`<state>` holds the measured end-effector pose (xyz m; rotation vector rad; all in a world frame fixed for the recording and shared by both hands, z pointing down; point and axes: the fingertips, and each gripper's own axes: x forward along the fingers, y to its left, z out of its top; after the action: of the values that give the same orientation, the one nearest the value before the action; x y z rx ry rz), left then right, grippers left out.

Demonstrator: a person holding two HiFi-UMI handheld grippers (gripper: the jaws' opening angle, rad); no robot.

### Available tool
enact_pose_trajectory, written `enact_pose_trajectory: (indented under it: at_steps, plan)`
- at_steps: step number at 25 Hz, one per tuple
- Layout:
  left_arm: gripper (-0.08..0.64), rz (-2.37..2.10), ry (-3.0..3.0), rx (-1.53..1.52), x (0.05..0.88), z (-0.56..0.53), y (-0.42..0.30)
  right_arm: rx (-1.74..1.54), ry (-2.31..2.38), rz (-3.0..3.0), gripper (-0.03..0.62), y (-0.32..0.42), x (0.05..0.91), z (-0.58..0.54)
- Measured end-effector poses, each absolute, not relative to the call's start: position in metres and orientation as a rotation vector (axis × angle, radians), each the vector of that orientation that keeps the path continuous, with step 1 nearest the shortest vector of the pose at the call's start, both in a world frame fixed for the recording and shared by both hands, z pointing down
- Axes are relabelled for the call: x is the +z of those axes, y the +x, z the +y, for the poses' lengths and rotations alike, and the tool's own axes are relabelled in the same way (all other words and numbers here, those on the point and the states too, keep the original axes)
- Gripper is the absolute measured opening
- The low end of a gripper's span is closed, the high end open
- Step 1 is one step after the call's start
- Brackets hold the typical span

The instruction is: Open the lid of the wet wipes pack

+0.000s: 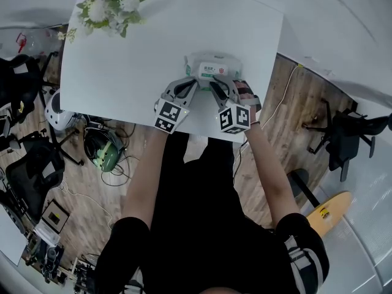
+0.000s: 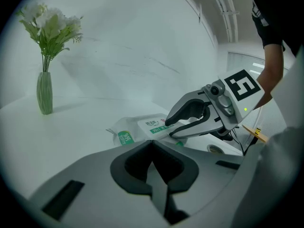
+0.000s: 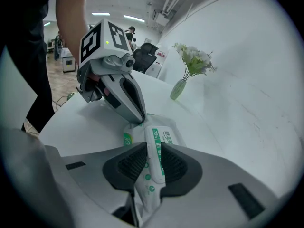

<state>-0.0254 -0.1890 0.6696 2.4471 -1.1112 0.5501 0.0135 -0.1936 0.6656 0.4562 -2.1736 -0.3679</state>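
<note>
The wet wipes pack [image 1: 215, 66] lies flat near the front edge of the white table [image 1: 122, 72]. It is white and green with a white lid label [image 3: 156, 141]. My right gripper [image 3: 153, 150] is shut on the near end of the pack, and the lid strip runs between its pads. In the left gripper view its tips [image 2: 169, 127] pinch the pack [image 2: 142, 128] from the right. My left gripper [image 2: 152, 144] is shut with nothing between its pads. Its tip [image 3: 141, 119] touches the pack's left edge.
A green vase of white flowers [image 1: 109, 6] stands at the table's far left corner. Beyond the table are wooden floor, office chairs [image 1: 349, 136], a helmet [image 1: 105, 152], cables and a yellow board [image 1: 327, 208]. The person's arms and body fill the near side.
</note>
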Motion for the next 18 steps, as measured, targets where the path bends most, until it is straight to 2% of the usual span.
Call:
enact_pose_trajectory:
  at_steps: [4, 7, 10, 11, 14, 18]
  plan:
    - [0.023, -1.116, 2.450, 0.549, 0.668, -0.187, -0.025, -0.466, 0.499, -2.133, 0.112, 0.014, 0.663, -0.192]
    - [0.023, -1.103, 2.446, 0.542, 0.667, -0.187, -0.025, -0.513, 0.558, -2.101, 0.148, 0.014, 0.657, -0.197]
    - [0.023, -1.090, 2.447, 0.537, 0.667, -0.187, -0.025, -0.526, 0.560, -2.093, 0.155, 0.015, 0.657, -0.197]
    - [0.023, -1.089, 2.446, 0.536, 0.667, -0.187, -0.025, -0.521, 0.538, -2.094, 0.147, 0.014, 0.659, -0.194]
    - [0.023, -1.092, 2.447, 0.537, 0.667, -0.187, -0.026, -0.493, 0.470, -2.098, 0.061, 0.012, 0.665, -0.189]
    - [0.023, -1.083, 2.446, 0.534, 0.667, -0.186, -0.025, -0.464, 0.449, -2.094, 0.057, 0.012, 0.666, -0.187]
